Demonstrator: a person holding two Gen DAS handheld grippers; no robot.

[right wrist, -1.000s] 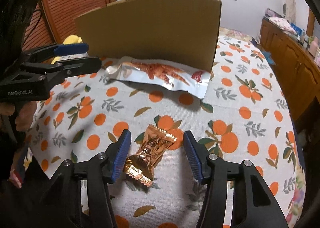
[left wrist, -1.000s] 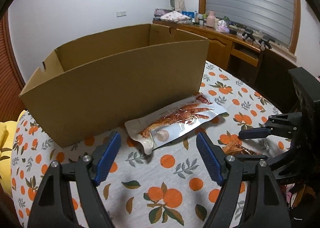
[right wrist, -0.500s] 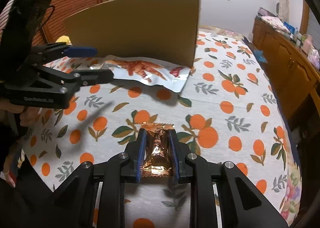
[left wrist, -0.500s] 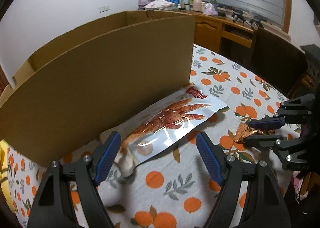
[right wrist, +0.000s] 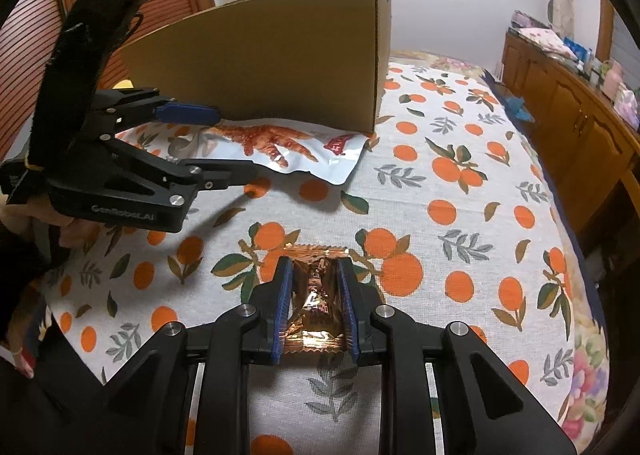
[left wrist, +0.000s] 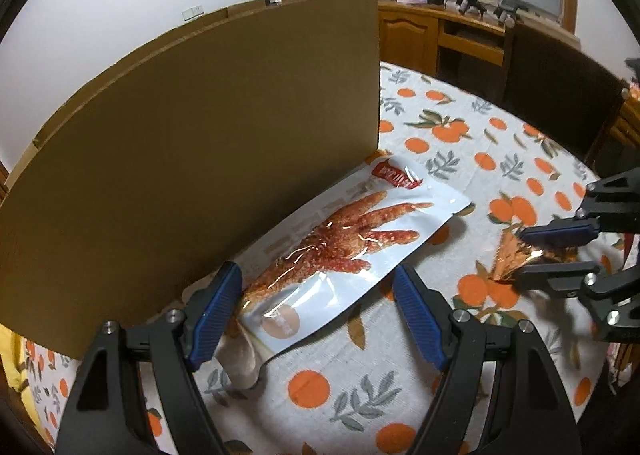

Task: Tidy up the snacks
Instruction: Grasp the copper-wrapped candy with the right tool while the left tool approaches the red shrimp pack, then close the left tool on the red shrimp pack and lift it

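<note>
A long silver snack pouch (left wrist: 352, 247) printed with a red chicken foot lies on the tablecloth against the cardboard box (left wrist: 192, 159). My left gripper (left wrist: 318, 295) is open, its fingers on either side of the pouch's near end; it also shows in the right wrist view (right wrist: 232, 143). My right gripper (right wrist: 314, 271) is shut on a small copper foil snack packet (right wrist: 316, 295), held just above the cloth. In the left wrist view the right gripper (left wrist: 524, 255) pinches that packet (left wrist: 510, 259) at the right.
The box (right wrist: 280, 55) stands open-topped at the table's far left side. The round table has an orange-print cloth (right wrist: 460, 215). A dark chair (left wrist: 560, 91) and a wooden sideboard (right wrist: 568, 103) with clutter stand beyond the table edge.
My left gripper moved forward and down until its open fingers straddle the pouch's near end. My right gripper stays shut on the foil packet, which it closed on earlier.
</note>
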